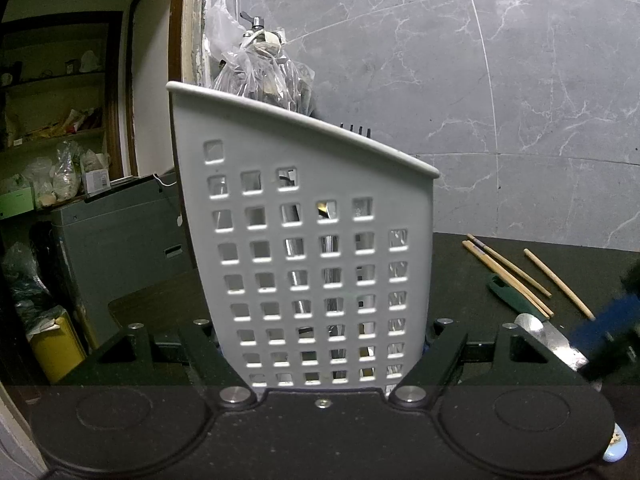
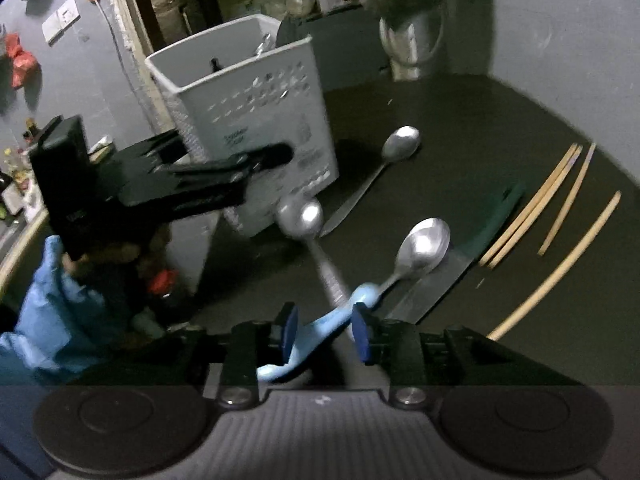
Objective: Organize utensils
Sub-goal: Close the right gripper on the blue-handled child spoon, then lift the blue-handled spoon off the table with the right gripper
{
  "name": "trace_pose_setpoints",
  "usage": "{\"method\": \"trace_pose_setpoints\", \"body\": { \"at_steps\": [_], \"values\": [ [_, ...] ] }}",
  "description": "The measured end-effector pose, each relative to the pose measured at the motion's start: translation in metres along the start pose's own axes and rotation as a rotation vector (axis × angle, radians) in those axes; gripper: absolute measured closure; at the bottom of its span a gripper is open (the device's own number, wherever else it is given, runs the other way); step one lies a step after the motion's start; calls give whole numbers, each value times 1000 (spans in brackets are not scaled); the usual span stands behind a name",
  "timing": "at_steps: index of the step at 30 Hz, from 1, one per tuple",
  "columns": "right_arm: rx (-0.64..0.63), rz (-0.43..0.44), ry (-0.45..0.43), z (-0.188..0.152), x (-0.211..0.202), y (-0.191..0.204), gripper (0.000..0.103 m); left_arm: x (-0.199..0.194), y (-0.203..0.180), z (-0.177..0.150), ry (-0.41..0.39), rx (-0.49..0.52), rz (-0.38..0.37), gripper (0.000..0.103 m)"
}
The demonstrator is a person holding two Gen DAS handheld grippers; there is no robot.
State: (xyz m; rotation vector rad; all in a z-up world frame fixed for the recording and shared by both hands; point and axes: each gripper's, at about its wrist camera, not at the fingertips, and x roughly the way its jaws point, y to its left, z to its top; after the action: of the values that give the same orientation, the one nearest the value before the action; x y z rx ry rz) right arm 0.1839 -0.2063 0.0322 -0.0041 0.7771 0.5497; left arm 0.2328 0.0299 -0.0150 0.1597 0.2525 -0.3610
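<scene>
Two grippers are at work over a dark counter [image 2: 460, 128]. The left gripper [image 1: 324, 360] has its jaws closed on the lower walls of a white perforated utensil caddy [image 1: 304, 216], which stands upright on the counter and fills the middle of the left wrist view; metal handles glint through its square holes and dark fork tines show above its far rim. In the right wrist view the same caddy [image 2: 256, 120] stands at the far left of the counter, with some pale printed marks on its side wall, too blurred to read.

The right gripper [image 2: 325, 330] sits low and near, its blue-padded jaws narrowly apart. Between them lie the light blue handle of one spoon [image 2: 424, 246] and the metal handle of a second spoon [image 2: 301, 216], which crosses it; the blur hides whether the pads press on either. A third spoon [image 2: 394, 150] lies farther off, just right of the caddy. A knife [image 2: 472, 252] with a dark green handle lies on the counter to the right, its blade running under the blue-handled spoon. Four wooden chopsticks [image 2: 532, 204] lie right of it, two together and two apart. A hand in a blue glove [image 2: 48, 320] shows at the near left, behind the left gripper.
</scene>
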Motion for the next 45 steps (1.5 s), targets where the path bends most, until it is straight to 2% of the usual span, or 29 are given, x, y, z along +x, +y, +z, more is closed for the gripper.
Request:
{"method": "trace_pose_setpoints", "body": {
  "at_steps": [1,3,6,10,17,19,24,27,33,45],
  "values": [
    [-7,-18,-23,4,1,-3,55,0,0,0,1,1,0,26],
    [-9,-62,-67,8,4,-11,48,0,0,0,1,1,0,26],
    [-4,-115,-103,15,10,-27,45,0,0,0,1,1,1,26],
    [-2,-92,-116,22,20,-43,38,0,0,0,2,1,1,26],
    [-84,-29,-102,24,38,-50,37,1,-1,-1,2,4,1,26],
    [-96,-26,-86,24,41,-50,41,1,-1,-1,2,5,2,26],
    [-151,-48,-82,19,41,-43,44,2,-1,-1,3,7,4,26],
    [-174,-67,-88,16,41,-40,50,2,-1,-1,3,7,5,26],
    [-163,-65,-98,13,38,-40,62,2,-1,-1,3,7,4,26],
    [-163,-107,-90,15,40,-32,78,2,-2,-1,3,8,4,26]
  ]
}}
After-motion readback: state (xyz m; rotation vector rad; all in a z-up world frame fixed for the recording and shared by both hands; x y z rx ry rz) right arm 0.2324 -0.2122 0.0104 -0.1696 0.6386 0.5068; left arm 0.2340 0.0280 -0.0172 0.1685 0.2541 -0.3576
